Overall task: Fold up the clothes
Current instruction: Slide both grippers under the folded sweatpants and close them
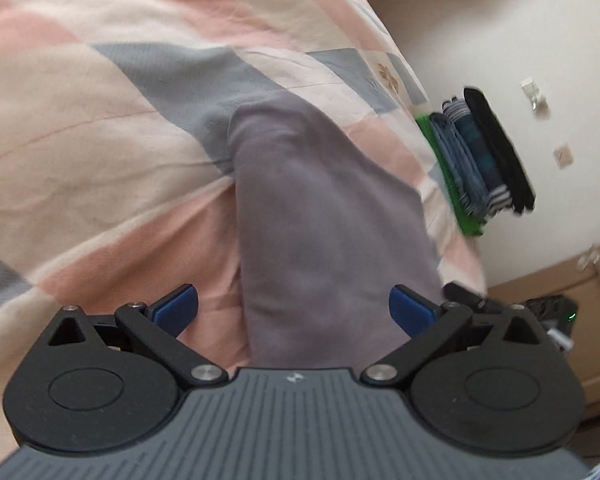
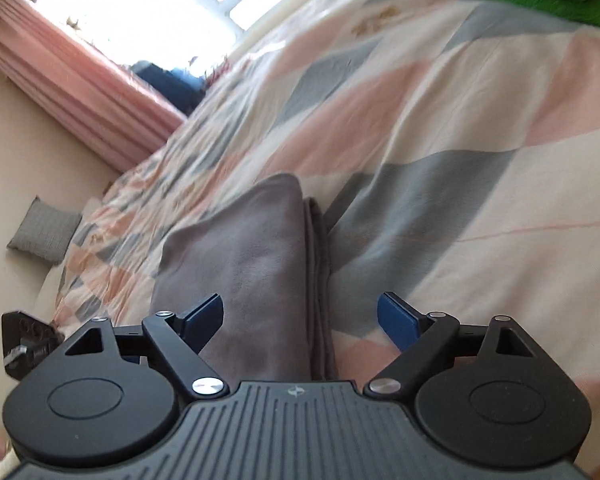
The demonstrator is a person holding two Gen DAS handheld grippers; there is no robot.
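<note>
A folded mauve-grey garment (image 1: 324, 224) lies as a long narrow bundle on the checked bedspread (image 1: 100, 120). My left gripper (image 1: 294, 312) is open, its blue pads standing on either side of the garment's near end without closing on it. In the right wrist view the same garment (image 2: 256, 264) shows stacked folded layers along its right edge. My right gripper (image 2: 300, 320) is open too, the left pad over the cloth and the right pad over the bedspread (image 2: 460, 160).
A stack of folded clothes (image 1: 480, 156) on a green mat sits at the bed's edge near the white wall. A wooden cabinet (image 1: 580, 288) stands at the right. Pink curtains (image 2: 72, 80), a bright window and a small grey cushion (image 2: 44, 232) show in the right wrist view.
</note>
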